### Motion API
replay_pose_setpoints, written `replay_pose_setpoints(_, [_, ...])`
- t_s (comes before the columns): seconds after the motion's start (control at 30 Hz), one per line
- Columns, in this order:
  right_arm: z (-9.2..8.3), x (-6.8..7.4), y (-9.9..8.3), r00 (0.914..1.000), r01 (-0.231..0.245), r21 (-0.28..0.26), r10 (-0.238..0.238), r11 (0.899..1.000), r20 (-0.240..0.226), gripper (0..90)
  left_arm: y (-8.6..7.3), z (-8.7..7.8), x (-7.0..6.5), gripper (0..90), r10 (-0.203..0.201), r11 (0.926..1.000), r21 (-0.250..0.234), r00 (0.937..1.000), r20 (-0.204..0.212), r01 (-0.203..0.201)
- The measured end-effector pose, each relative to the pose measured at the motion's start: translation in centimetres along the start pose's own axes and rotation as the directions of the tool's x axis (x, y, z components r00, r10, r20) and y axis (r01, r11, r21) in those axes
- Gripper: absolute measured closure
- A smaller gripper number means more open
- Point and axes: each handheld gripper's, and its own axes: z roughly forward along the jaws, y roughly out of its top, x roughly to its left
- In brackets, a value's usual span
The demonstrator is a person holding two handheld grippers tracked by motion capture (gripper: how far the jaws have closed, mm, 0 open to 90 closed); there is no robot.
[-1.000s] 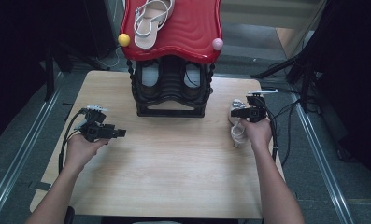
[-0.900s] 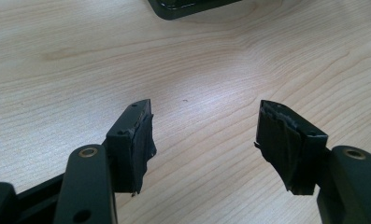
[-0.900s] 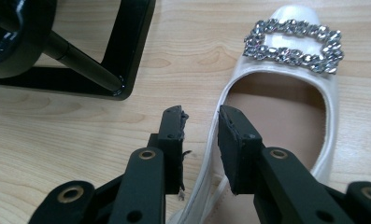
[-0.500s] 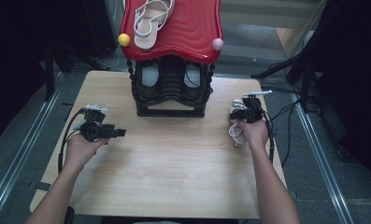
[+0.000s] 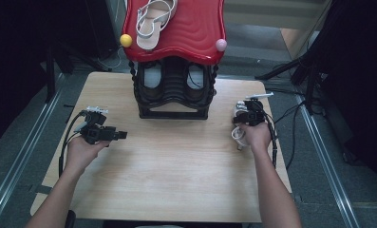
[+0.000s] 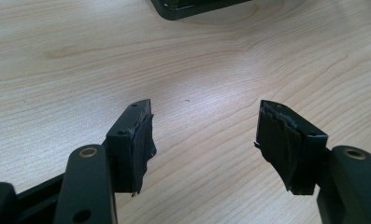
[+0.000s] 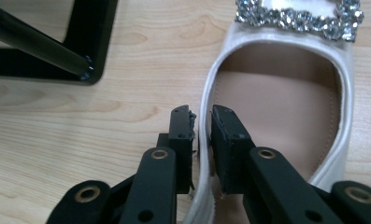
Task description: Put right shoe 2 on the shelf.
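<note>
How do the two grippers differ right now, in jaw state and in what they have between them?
The left gripper has its jaws wide apart over bare light wooden table, gripping nothing. The right gripper has its jaws just closing, nearly together on the side strap of the white sandal with the rhinestone band. Both are black, two-jawed and hand-held low over the table.

Two black handheld grippers are seen beside the black shoe rack (image 5: 173,90). The left gripper (image 6: 206,140) is fitted with black tape-wrapped pads and brass-coloured pivot screws; the right gripper (image 7: 202,135) is built alike. A black cable is trailed from each. No sleeves are worn on the forearms.
</note>
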Motion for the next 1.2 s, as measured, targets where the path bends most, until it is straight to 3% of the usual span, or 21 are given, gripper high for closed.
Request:
replay_pose_setpoints(0.1, [0.1,0.1,0.0,0.9998,0.001,0.005,-0.001,1.000,0.020,84.2,0.0,0.0,0.0,36.8,-0.001,1.0000,0.001,1.0000,0.002,0.001])
replay_pose_setpoints(0.6, [-0.1,-0.2,0.3,0.9996,-0.022,0.012,0.022,1.000,0.020,88.7,0.0,0.0,0.1,36.8,-0.002,1.0000,0.001,1.0000,0.002,0.002])
replay_pose_setpoints(0.9, [-1.2,-0.6,0.6,0.9986,-0.050,-0.024,0.049,0.998,-0.022,88.9,0.0,0.0,0.1,36.8,0.000,1.0000,0.004,1.0000,0.001,0.000])
replay_pose_setpoints(1.07, [-1.8,-0.8,0.8,0.9931,-0.082,-0.047,0.077,0.996,-0.088,88.9,0.0,0.1,0.1,36.8,0.003,1.0000,0.007,1.0000,-0.003,-0.003])
replay_pose_setpoints(1.2, [-2.2,-0.5,1.1,0.9912,-0.084,-0.063,0.077,0.994,-0.107,88.9,-0.1,0.1,0.1,36.8,0.004,1.0000,0.005,1.0000,-0.005,-0.004])
